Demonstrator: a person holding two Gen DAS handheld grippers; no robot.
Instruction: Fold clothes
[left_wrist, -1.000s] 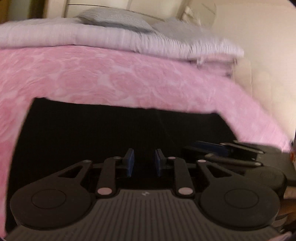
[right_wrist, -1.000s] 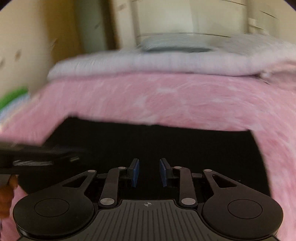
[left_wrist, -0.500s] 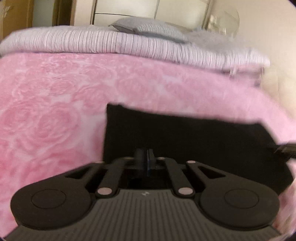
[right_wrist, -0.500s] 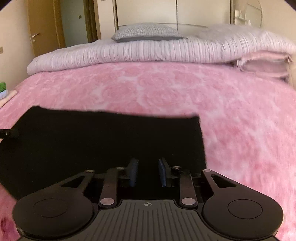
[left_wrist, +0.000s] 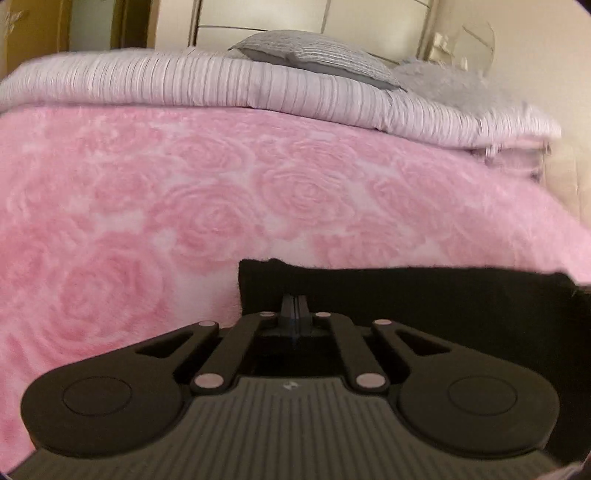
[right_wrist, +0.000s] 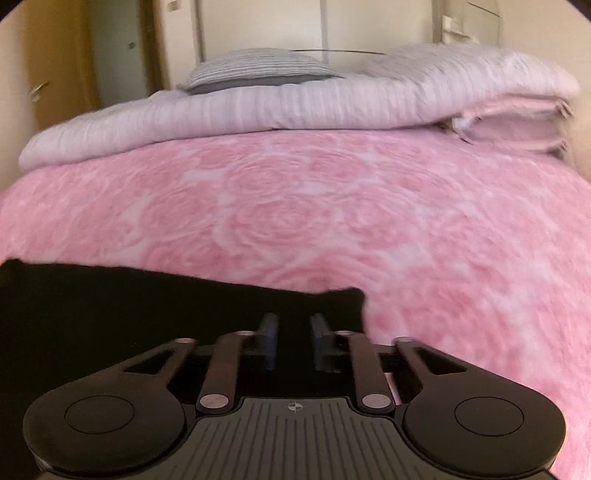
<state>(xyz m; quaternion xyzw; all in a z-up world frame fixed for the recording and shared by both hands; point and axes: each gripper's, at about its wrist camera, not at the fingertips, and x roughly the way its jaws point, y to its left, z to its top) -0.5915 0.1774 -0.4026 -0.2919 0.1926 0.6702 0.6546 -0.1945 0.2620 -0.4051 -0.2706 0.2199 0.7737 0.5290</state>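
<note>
A black garment (left_wrist: 424, 295) lies flat on the near part of the bed, spread over a pink blanket (left_wrist: 184, 192) patterned with big roses, and a gripper sits at each of its two far corners. The left gripper (left_wrist: 294, 301) has its fingers pressed tight together over the cloth just inside the garment's left corner — no gap shows between the blue pads, though whether a fold of the dark fabric is pinched between them I cannot tell, black against black. The right gripper (right_wrist: 293, 326) hovers just inside the garment's (right_wrist: 147, 302) right corner, where the edge curls up a little; its jaws are closing but a clear gap remains between the two fingers, with the black cloth showing behind that gap, and the pads are not pressing on it. Both tools point down at a slant toward the bedding. Beyond the garment the pink blanket (right_wrist: 369, 206) runs back to a pale lilac ribbed duvet (right_wrist: 258, 107) folded across the head of the bed, with a grey striped pillow (right_wrist: 255, 70) resting on top. Behind that stand pale wardrobe doors (right_wrist: 258, 26), and off to the left a wooden door (right_wrist: 51, 66) with a handle.
</note>
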